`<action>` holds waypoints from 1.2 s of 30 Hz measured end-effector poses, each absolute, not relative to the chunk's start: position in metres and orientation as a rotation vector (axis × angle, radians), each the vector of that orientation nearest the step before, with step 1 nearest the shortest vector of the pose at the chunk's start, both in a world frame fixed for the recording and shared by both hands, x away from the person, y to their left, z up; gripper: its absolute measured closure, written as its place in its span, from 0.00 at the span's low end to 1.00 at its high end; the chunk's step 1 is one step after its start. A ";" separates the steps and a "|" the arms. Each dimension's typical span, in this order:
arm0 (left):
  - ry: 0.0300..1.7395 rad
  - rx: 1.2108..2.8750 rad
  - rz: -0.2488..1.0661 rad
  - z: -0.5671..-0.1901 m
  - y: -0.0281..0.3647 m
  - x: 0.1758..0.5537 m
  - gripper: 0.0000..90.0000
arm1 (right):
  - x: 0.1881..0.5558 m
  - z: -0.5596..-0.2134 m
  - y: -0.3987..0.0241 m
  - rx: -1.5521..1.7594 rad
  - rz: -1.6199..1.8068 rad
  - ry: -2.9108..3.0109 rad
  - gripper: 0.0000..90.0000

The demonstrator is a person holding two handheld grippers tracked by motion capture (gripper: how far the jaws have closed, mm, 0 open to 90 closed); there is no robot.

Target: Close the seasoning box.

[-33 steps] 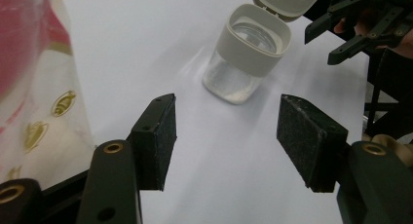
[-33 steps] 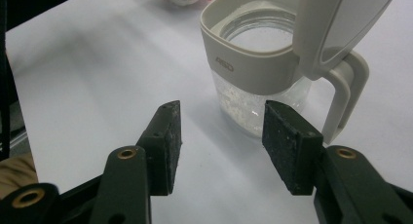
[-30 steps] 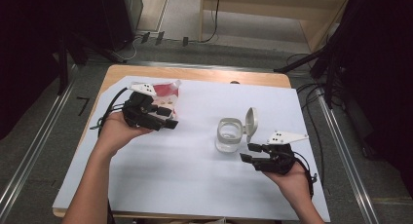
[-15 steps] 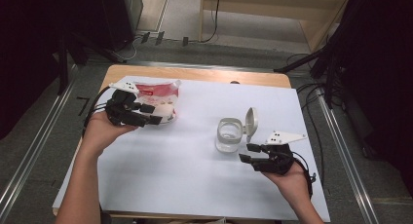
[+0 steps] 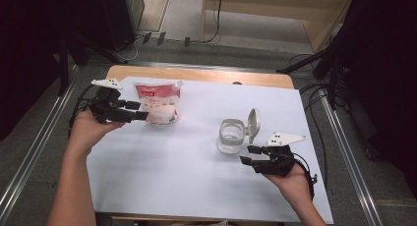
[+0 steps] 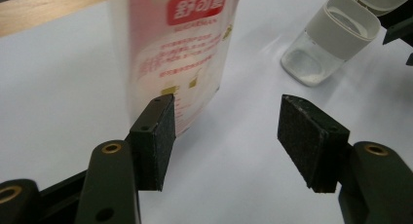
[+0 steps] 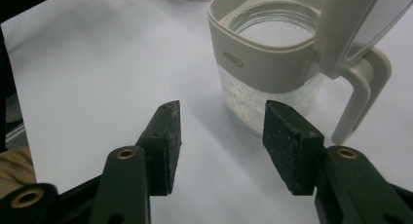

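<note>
Two containers on the white sheet-covered table [image 5: 196, 186]. First: one clear glass jar with a beige plastic collar and handle [image 5: 231, 136], standing upright right of centre. Its hinged beige lid [image 5: 253, 124] is flipped up, leaving the mouth open. In the right gripper view the jar [image 7: 265, 63] holds a shallow layer of white grains at the bottom; most of the glass is unfilled. A small brand mark sits on the collar.

Second: one soft stand-up pouch of translucent plastic with a red printed label [image 5: 158, 102], upright at the far left of the sheet. White contents show through the lower half; the top appears closed, though the seal is hard to judge. In the left gripper view the pouch [image 6: 180, 53] is blurred, with the red label near its top.

Count: one jar, one lid, one pouch, two grippers.

Left gripper [image 5: 142, 111] lies level, pointing at the pouch from its left. Jaws stand fairly wide with nothing clamped: in the left gripper view one pad [image 6: 163, 136] is just in front of the pouch's lower edge, whether touching I cannot tell; the other pad is well clear over bare sheet.

Right gripper [image 5: 249, 155] sits just near of the jar, jaws moderately apart and unloaded. Its pads [image 7: 173, 141] stop short of the glass, close but apart.
</note>
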State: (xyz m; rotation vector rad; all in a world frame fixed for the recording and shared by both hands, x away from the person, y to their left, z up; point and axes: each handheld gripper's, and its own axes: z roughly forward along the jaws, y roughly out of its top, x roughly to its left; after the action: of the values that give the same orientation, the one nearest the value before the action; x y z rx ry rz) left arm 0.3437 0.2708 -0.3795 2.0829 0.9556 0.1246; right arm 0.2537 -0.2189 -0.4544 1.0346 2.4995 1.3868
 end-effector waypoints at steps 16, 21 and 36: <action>0.979 2.050 0.111 -0.395 0.275 0.375 0.41 | 0.249 -0.458 -0.217 1.034 1.358 2.506 0.55; 0.960 2.049 0.112 -0.396 0.262 0.384 0.42 | 0.247 -0.460 -0.216 1.038 1.350 2.509 0.54; 0.967 2.048 0.088 -0.400 0.239 0.394 0.65 | 0.246 -0.462 -0.212 1.051 1.339 2.520 0.54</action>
State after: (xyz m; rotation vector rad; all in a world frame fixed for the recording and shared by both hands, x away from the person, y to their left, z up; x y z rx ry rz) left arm 0.3939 0.2392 -0.4000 2.0477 0.9672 0.0876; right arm 0.2465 -0.2123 -0.4621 1.0506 2.5196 1.3391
